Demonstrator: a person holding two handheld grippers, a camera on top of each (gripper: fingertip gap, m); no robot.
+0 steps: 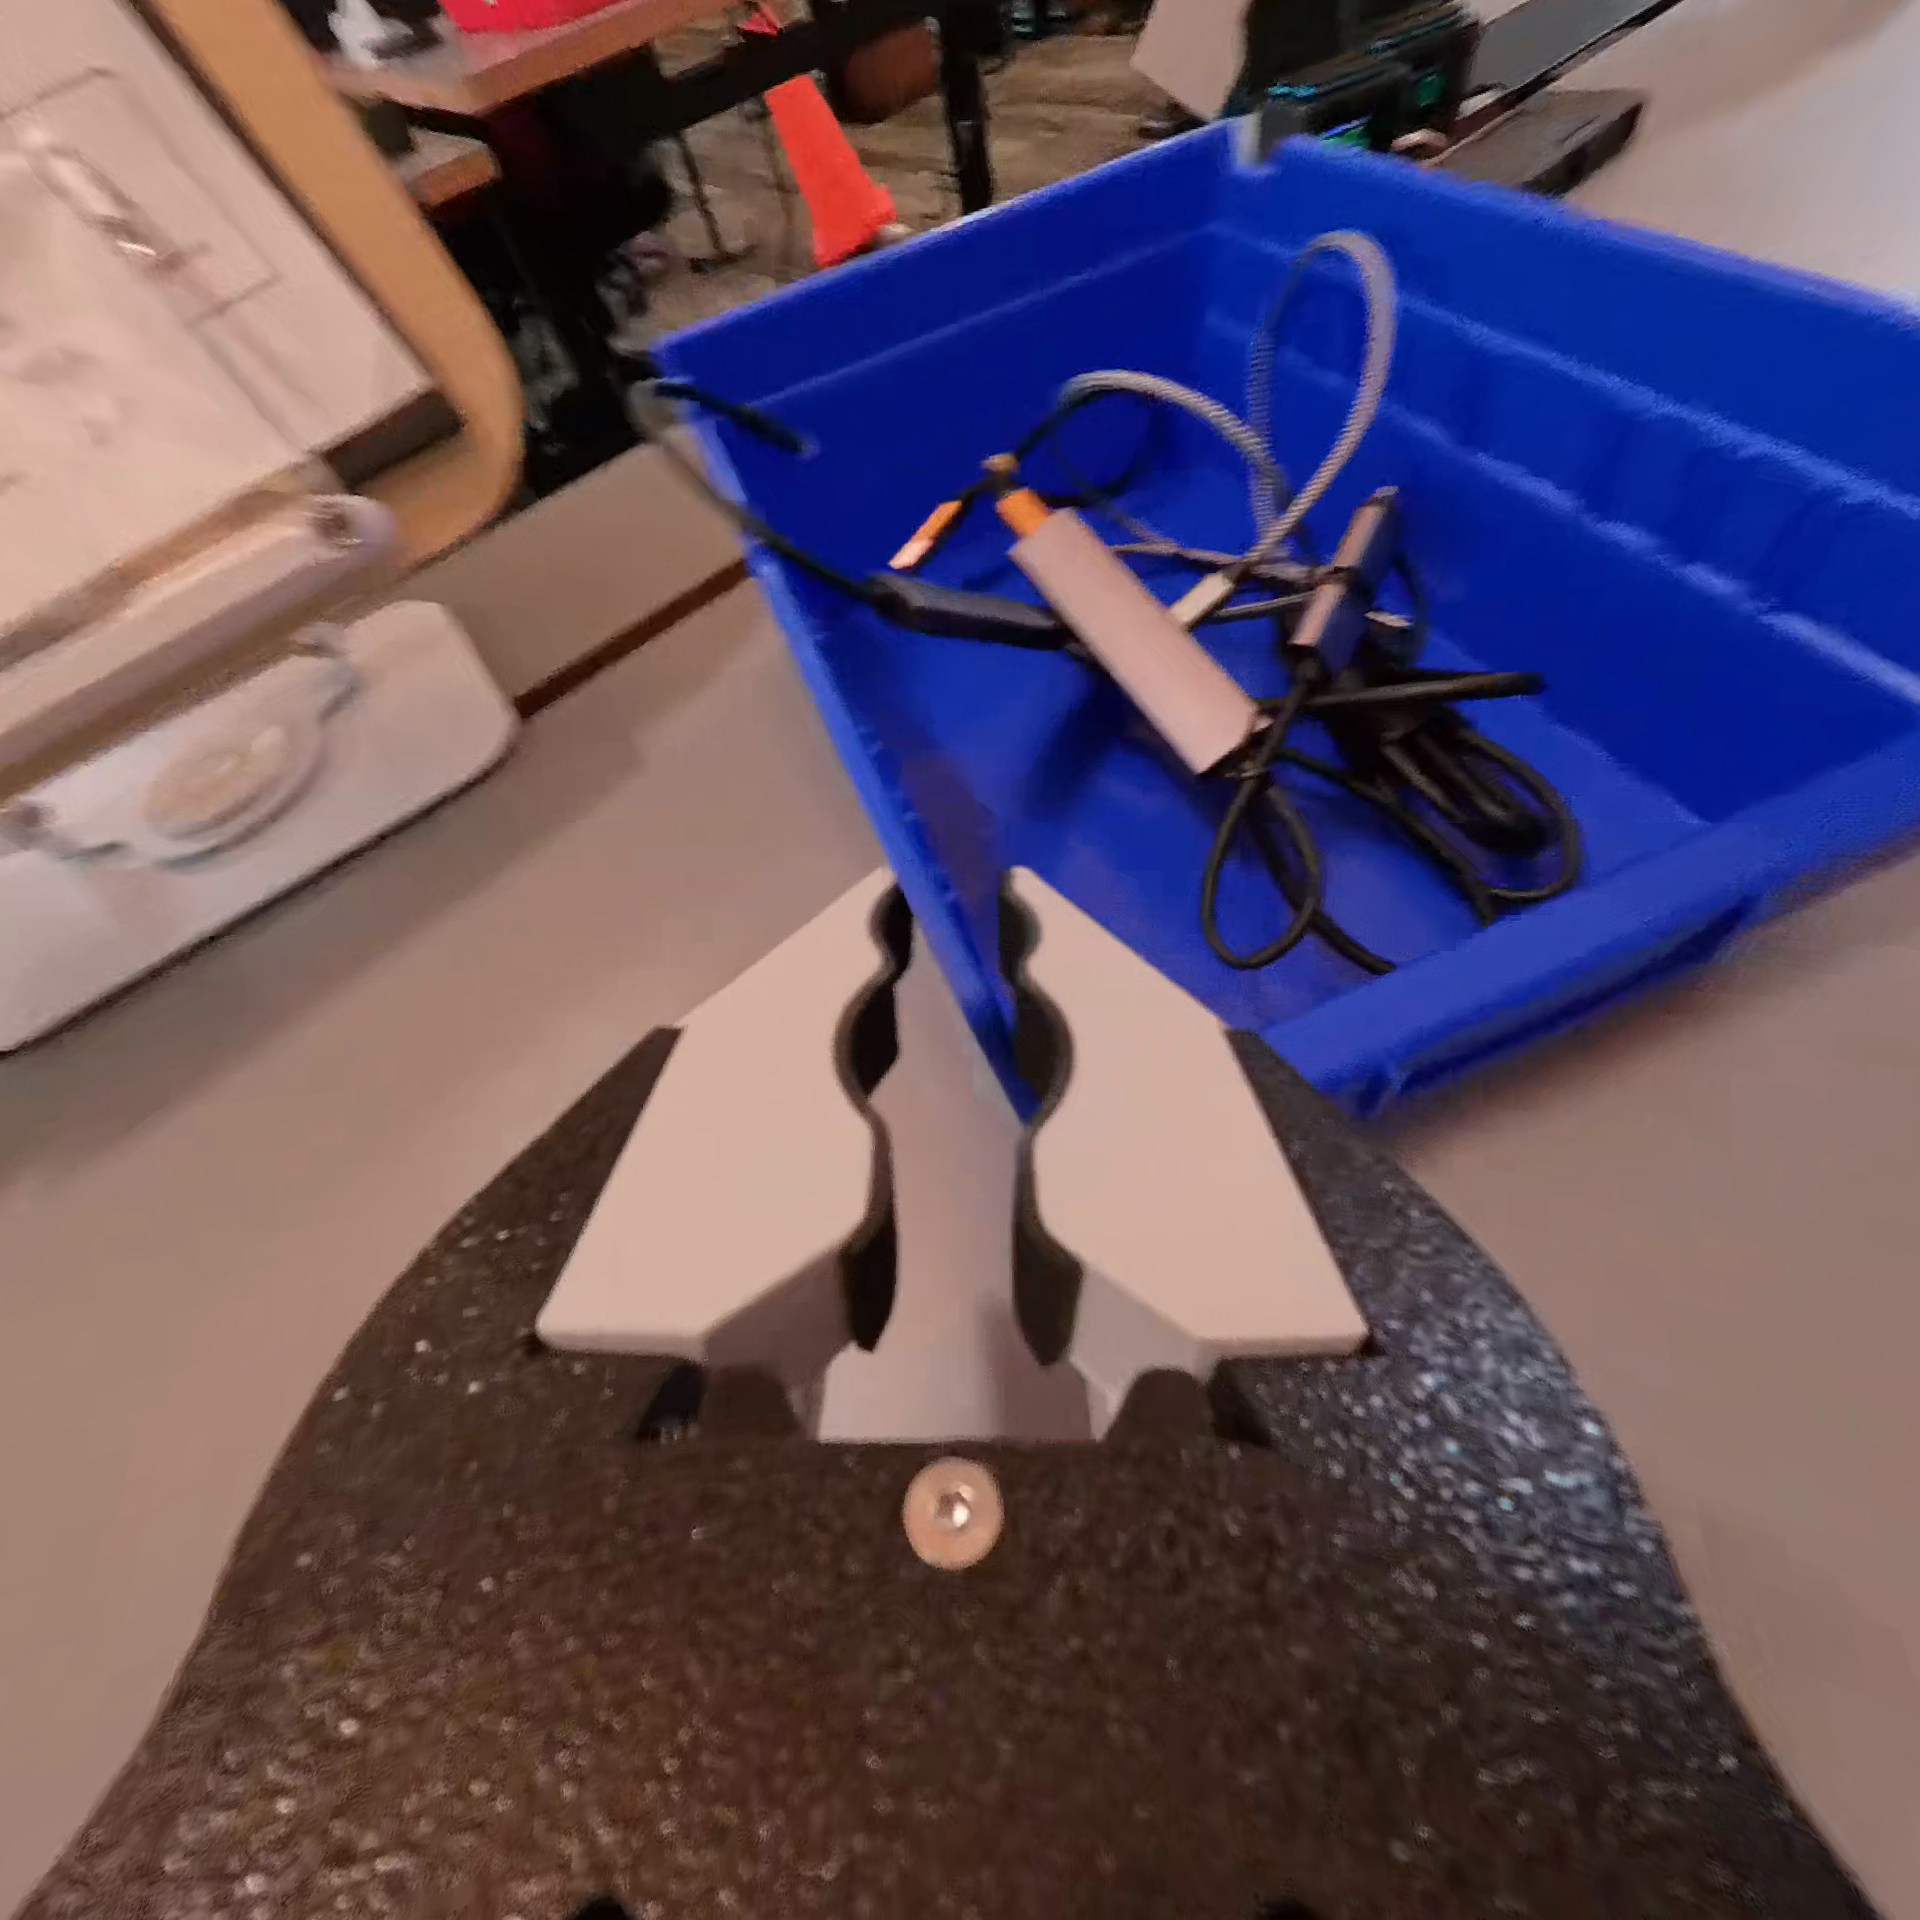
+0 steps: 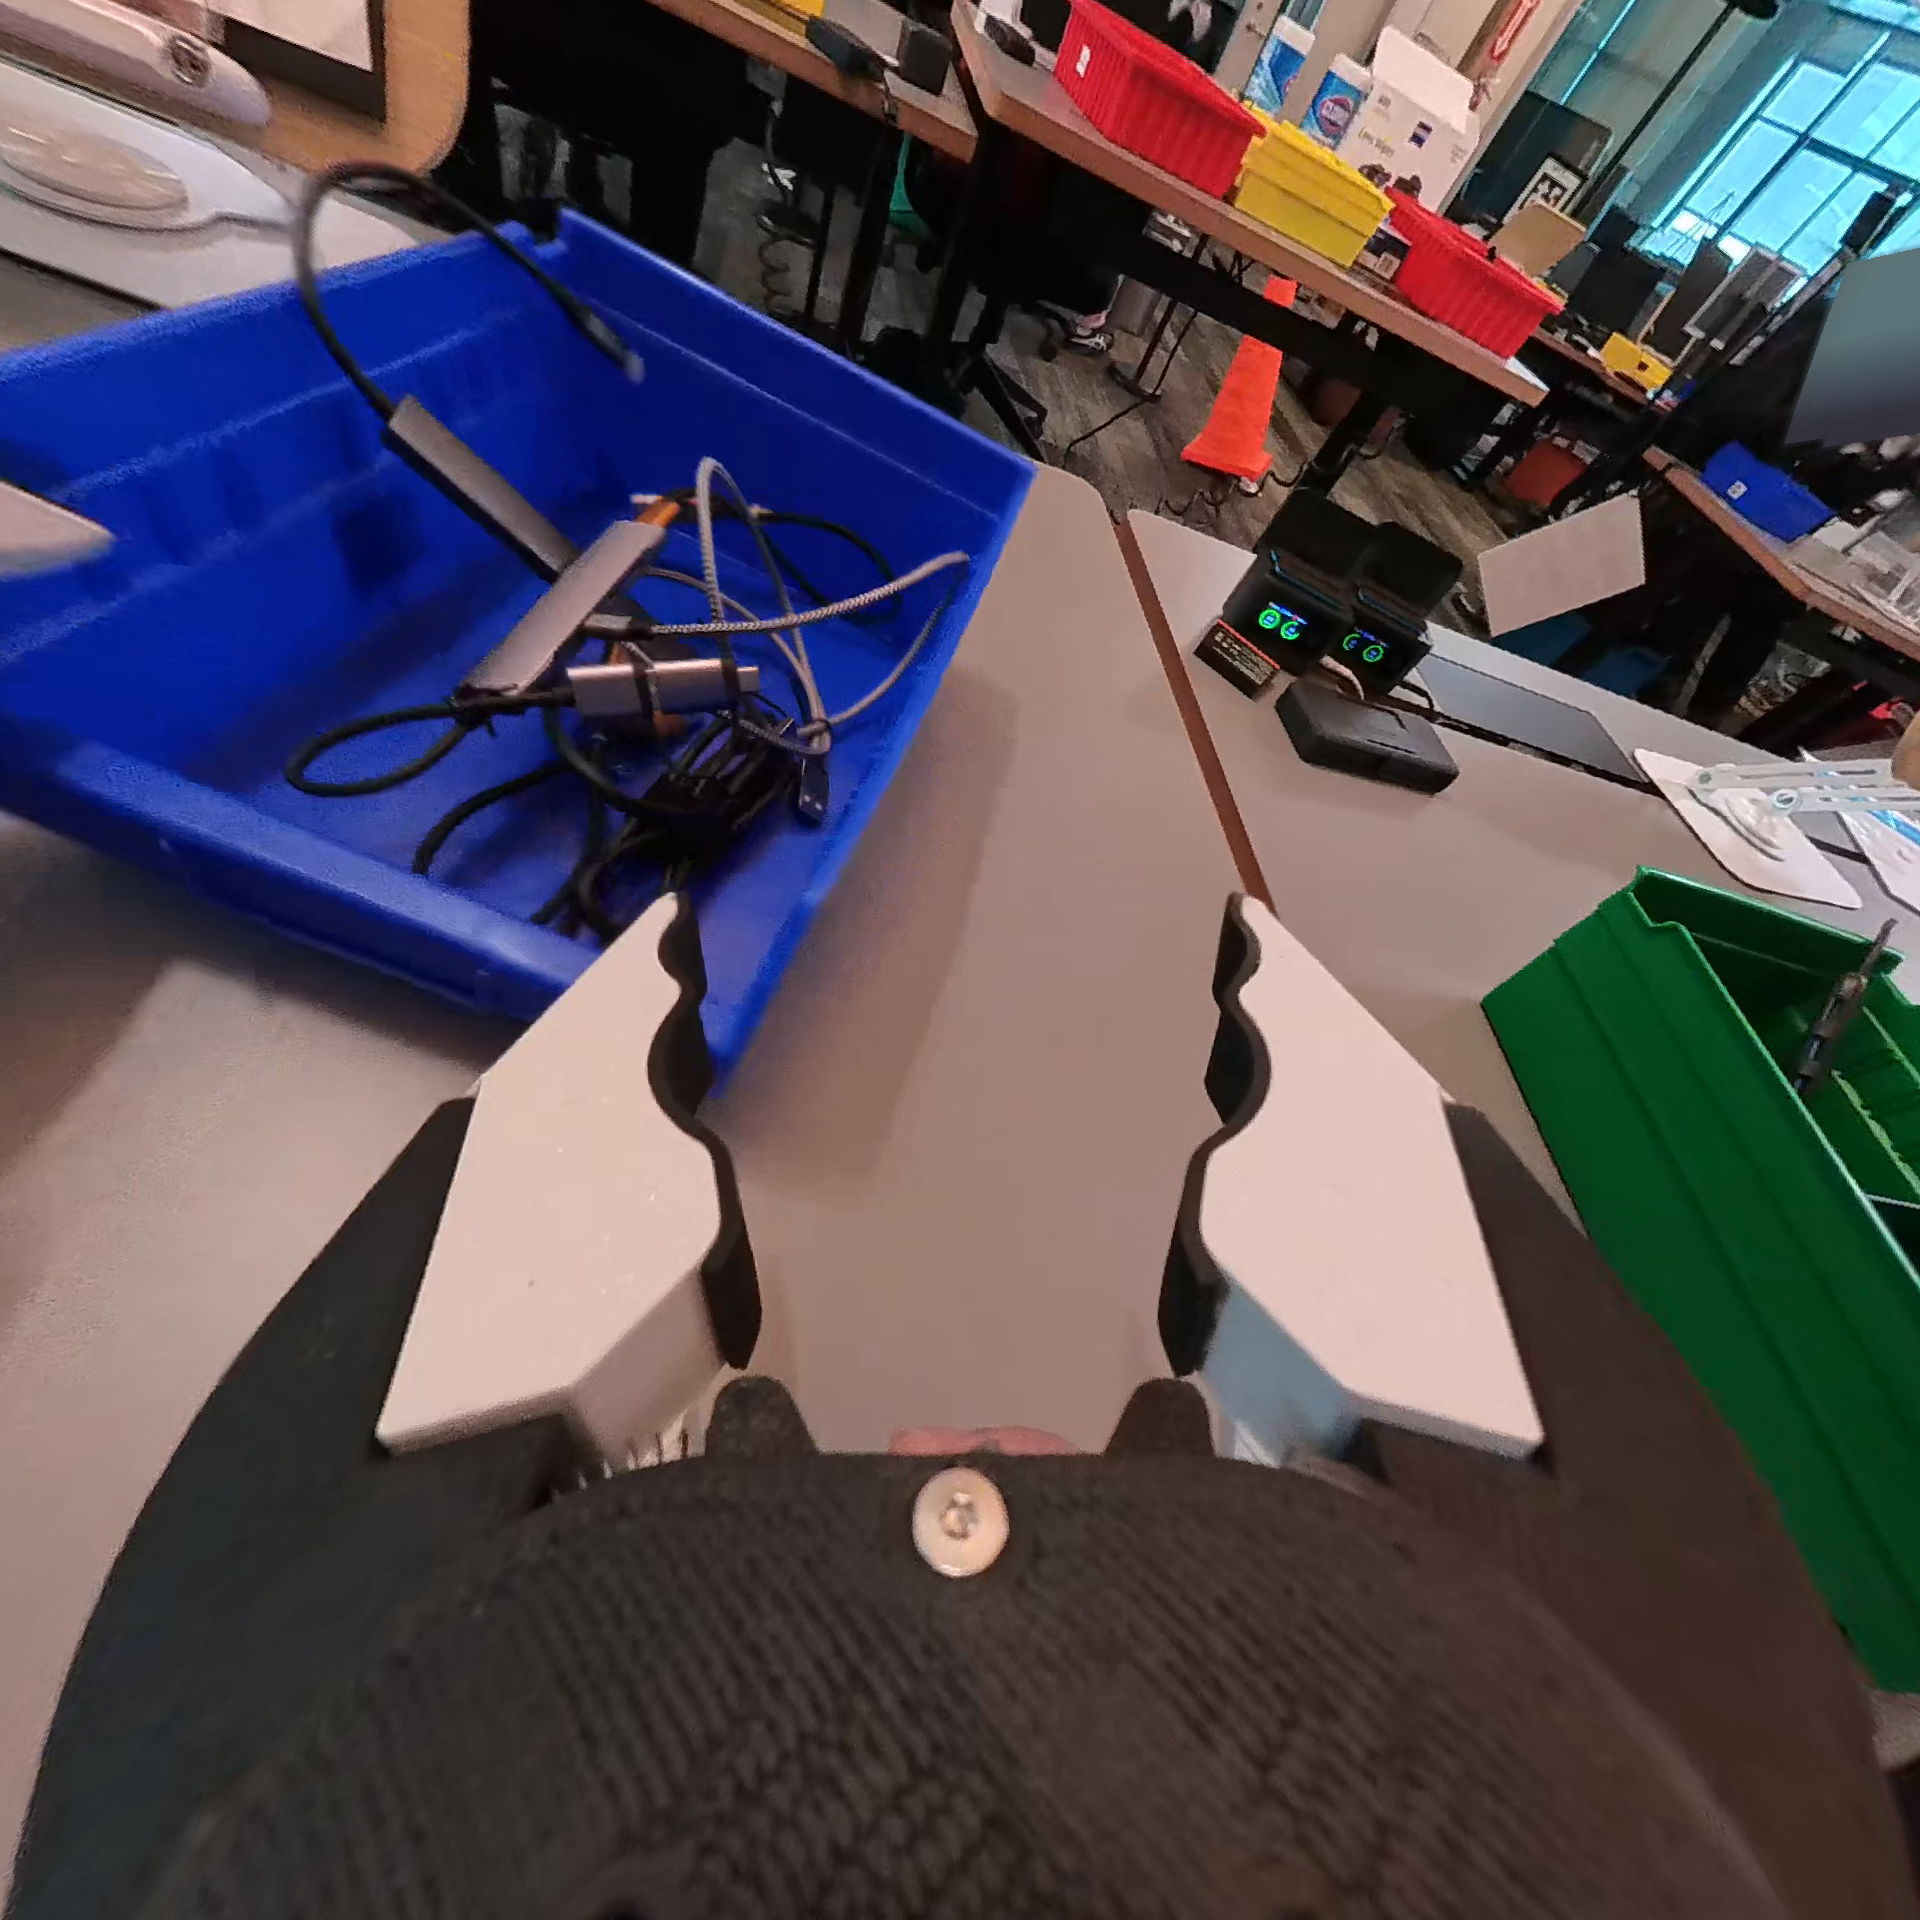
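Observation:
A blue bin [image 1: 1558, 436] sits on a grey table and holds a grey USB hub [image 1: 1132, 644], a braided grey cable [image 1: 1340, 312] and coiled black cables [image 1: 1455, 831]. My left gripper [image 1: 954, 894] is closed to a narrow gap over the bin's near-left wall, with one finger inside and one outside. The view is blurred. In the right wrist view the bin [image 2: 312, 852] lies ahead to the left with the hub [image 2: 551, 613], and a left finger [image 2: 42, 535] shows at the bin's left end. My right gripper [image 2: 956, 914] is open and empty above the table, just right of the bin.
A green bin [image 2: 1662, 1195] stands close on the right. Black devices with lit screens [image 2: 1320, 634] sit on the adjoining table past a seam [image 2: 1184, 707]. A white appliance [image 1: 208, 790] is at the left. An orange cone [image 2: 1236, 416] and tables with red bins [image 2: 1153, 104] lie beyond.

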